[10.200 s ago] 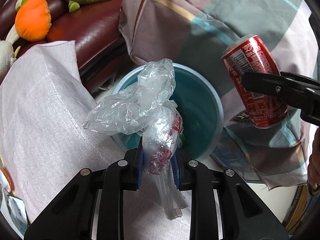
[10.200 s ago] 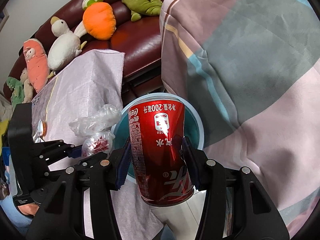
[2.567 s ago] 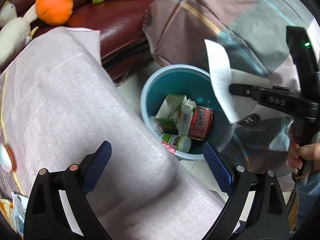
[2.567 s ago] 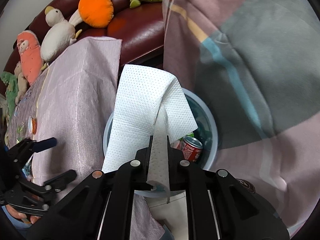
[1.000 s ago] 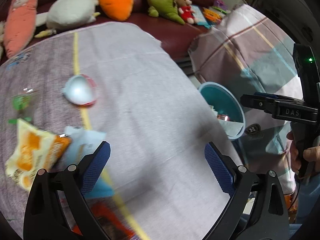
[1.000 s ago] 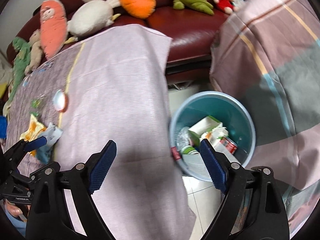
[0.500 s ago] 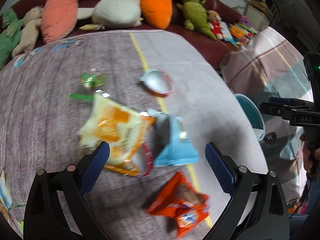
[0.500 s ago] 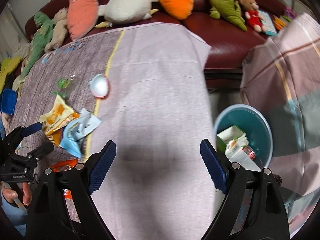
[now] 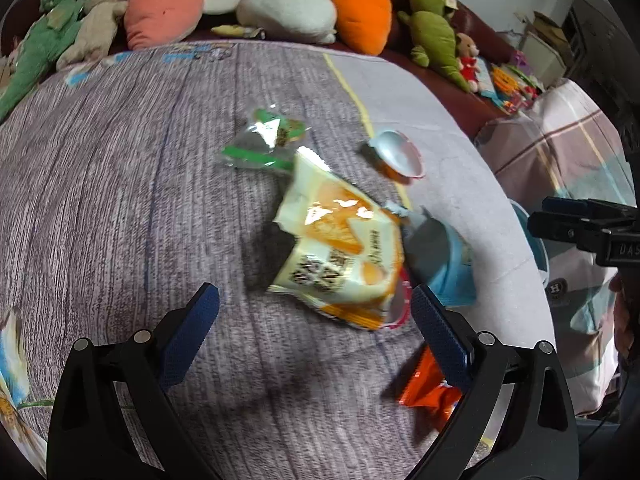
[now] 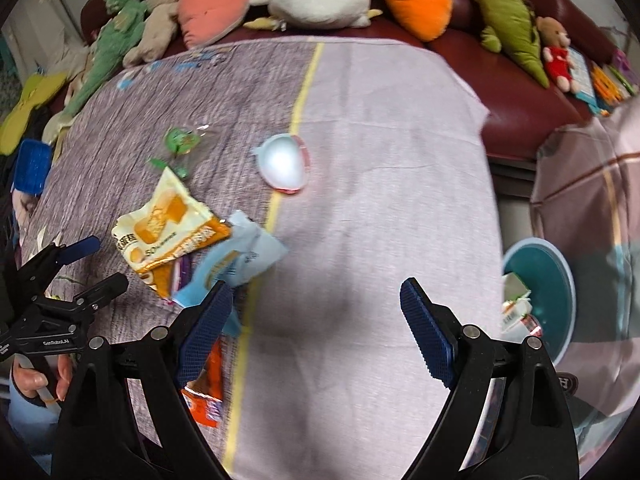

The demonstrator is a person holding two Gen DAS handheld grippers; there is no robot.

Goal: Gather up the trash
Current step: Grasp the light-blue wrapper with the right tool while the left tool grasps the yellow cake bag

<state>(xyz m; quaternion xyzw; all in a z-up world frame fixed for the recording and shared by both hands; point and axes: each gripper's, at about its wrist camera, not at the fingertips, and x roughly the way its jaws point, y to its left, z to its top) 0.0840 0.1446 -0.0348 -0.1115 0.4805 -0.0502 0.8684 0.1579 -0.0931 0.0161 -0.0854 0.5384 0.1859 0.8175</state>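
Trash wrappers now fill our view beside the crinkled yellow-orange snack packet; both left gripper and right gripper have swung back from the teal plastic bin, jaws wide and empty, ready for another pick.

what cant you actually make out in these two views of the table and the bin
- Orange-red foil wrapper: half hidden behind a gripper finger in both views; its print is unreadable.
- Teal round plastic bin: the table edge covers part of its contents in the right wrist view; in the left wrist view only a sliver of rim shows.
- Yellow snack bag: motion blur smears its lettering.
- Clear green-printed wrapper: too small and blurred to identify.
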